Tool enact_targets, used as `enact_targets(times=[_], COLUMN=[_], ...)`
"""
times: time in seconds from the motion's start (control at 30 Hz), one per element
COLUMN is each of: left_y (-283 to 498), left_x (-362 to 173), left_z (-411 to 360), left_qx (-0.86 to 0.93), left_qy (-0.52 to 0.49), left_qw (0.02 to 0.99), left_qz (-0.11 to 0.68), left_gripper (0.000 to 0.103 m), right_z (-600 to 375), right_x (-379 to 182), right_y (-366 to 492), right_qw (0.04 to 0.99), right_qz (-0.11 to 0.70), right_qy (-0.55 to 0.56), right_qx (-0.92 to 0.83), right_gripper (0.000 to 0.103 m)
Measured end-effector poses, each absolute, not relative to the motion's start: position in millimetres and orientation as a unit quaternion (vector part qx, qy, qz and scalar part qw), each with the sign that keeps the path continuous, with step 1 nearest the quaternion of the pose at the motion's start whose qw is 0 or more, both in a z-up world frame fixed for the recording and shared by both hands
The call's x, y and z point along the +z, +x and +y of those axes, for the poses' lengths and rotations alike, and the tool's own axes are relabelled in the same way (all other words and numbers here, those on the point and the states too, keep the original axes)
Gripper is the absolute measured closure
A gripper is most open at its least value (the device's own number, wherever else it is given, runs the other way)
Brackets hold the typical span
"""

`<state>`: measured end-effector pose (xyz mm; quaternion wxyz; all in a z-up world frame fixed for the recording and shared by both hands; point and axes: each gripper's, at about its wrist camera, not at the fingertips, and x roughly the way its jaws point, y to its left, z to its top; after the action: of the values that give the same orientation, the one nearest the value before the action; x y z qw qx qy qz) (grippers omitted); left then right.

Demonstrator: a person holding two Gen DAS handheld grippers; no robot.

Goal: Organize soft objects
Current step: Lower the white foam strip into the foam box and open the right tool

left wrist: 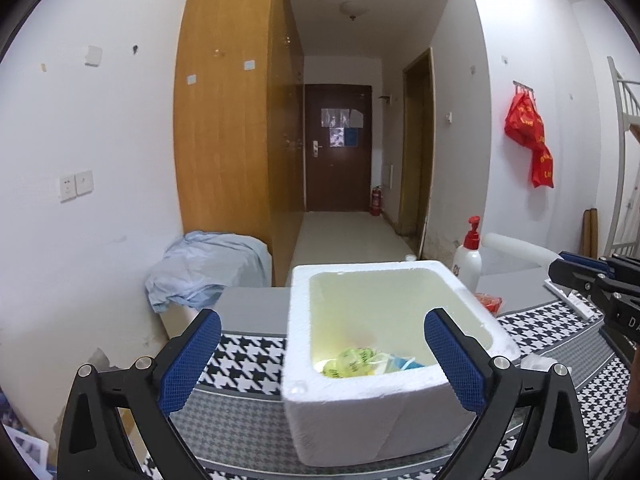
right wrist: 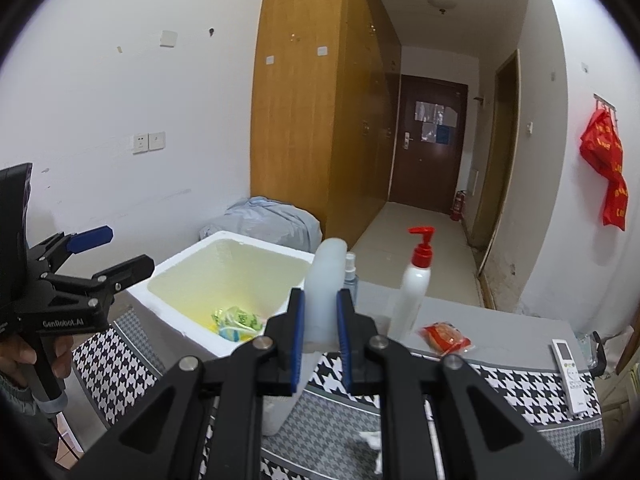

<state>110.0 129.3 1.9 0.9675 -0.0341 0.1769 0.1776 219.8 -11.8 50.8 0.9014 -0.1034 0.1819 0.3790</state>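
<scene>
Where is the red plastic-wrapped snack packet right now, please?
In the right wrist view, the red plastic-wrapped snack packet lies on the grey tabletop, just right of the white pump bottle with a red top.

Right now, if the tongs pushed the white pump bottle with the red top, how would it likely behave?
The white pump bottle with the red top stands tall and narrow on the grey tabletop, so a high push would probably tip it. Its smooth plastic looks somewhat slippery. How full it is cannot be seen, so its weight is uncertain.
</scene>
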Motion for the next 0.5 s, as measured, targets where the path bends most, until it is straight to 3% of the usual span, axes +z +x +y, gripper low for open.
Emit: enact_targets(times=[0.5], left_y=[79], left_x=[-2], left_z=[154], left_qx=[0.200], left_qy=[-0.051], left_qw=[0.964], left_qz=[0.168], left_gripper=[0.001], right_z=[29], right_x=[54], right_y=[211], right_qw=[0.887], right_qz=[0.184], right_qy=[-0.118], right_qx=[0.408], right_gripper=[0.085])
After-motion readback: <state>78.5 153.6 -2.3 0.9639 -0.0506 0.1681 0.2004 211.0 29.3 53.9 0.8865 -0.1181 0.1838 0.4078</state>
